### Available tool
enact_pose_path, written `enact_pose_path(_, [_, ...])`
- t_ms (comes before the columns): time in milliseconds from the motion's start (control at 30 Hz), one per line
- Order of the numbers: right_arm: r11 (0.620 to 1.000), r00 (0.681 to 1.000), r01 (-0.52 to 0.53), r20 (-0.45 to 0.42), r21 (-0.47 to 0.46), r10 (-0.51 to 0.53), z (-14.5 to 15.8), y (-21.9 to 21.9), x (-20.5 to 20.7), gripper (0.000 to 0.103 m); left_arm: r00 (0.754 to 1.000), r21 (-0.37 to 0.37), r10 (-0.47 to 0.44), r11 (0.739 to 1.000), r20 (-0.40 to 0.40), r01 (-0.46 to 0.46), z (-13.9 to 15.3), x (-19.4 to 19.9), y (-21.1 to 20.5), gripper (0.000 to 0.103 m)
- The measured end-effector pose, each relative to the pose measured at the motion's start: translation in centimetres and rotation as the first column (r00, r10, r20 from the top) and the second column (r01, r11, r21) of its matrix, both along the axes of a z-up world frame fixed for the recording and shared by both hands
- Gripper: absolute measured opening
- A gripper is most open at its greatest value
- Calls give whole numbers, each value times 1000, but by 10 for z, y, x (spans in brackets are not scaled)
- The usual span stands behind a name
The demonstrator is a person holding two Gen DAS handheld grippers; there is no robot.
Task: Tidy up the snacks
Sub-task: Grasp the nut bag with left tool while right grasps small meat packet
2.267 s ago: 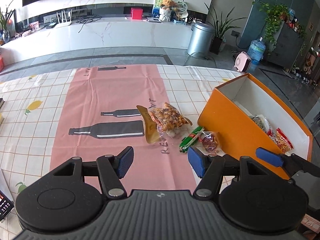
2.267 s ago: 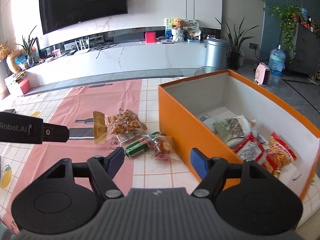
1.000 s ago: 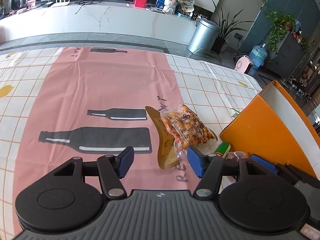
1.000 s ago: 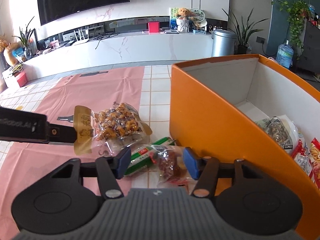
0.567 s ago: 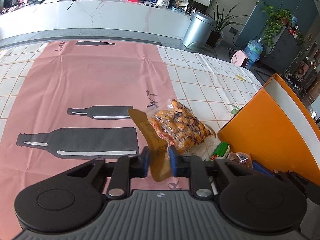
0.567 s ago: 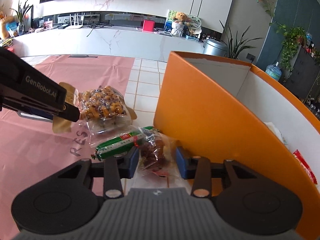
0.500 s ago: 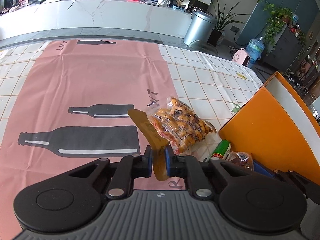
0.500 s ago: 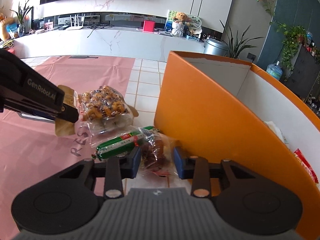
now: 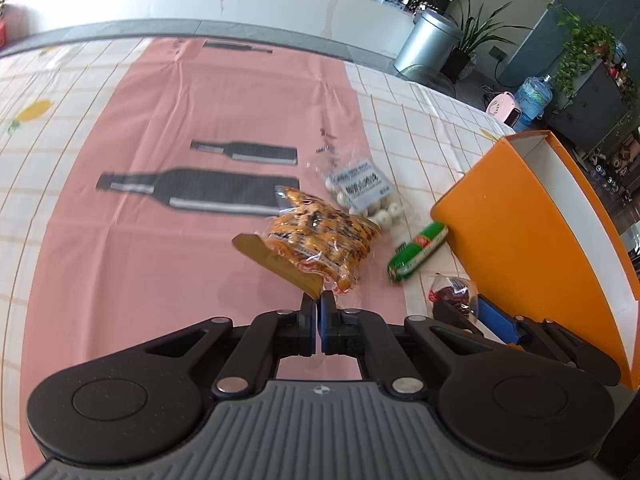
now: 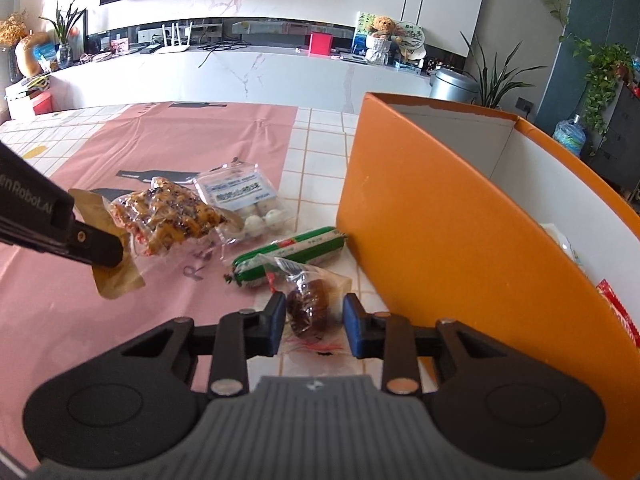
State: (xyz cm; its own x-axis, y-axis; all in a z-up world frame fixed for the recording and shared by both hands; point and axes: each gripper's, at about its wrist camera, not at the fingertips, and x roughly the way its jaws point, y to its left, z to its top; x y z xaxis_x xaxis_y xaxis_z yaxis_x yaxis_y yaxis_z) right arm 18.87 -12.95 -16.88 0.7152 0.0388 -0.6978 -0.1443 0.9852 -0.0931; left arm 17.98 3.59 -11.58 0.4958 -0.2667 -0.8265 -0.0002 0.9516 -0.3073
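My left gripper [image 9: 318,307] is shut on the tan header of an orange snack bag [image 9: 320,236] and holds it lifted above the pink cloth; the bag also shows in the right wrist view [image 10: 168,216]. Lifting it has uncovered a clear pack of white balls [image 9: 360,192] [image 10: 244,196]. My right gripper [image 10: 314,320] is open, its blue pads on either side of a small clear packet of dark red snack [image 10: 308,304] [image 9: 452,292]. A green sausage stick [image 10: 288,256] [image 9: 418,250] lies just beyond it. The orange box [image 10: 432,216] [image 9: 520,240] stands to the right.
Inside the orange box a red packet edge [image 10: 618,312] shows by the white inner wall. The table has a pink cloth with bottle prints [image 9: 200,188] over a checked cover. A counter, metal bin [image 9: 428,40] and plants lie beyond the table.
My left gripper closed on the orange snack bag's header and lifted it, uncovering the pack of white balls. My right gripper moved down around the dark red packet, jaws narrowed but open.
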Motion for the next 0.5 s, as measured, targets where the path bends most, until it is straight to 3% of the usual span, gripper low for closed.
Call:
enact_pose_path(333, [997, 998, -48, -37, 60, 51, 7, -3, -31, 31, 996, 5, -13, 1000, -90, 13, -10, -38, -3, 2])
enact_pose_path(400, [995, 998, -46, -35, 91, 50, 9, -7, -34, 35, 993, 11, -28, 1000, -117, 29, -11, -40, -3, 10])
enact_pose_path(500, [990, 999, -29, -18, 142, 32, 14, -15, -40, 54, 987, 32, -76, 996, -138, 81, -8, -47, -5, 27])
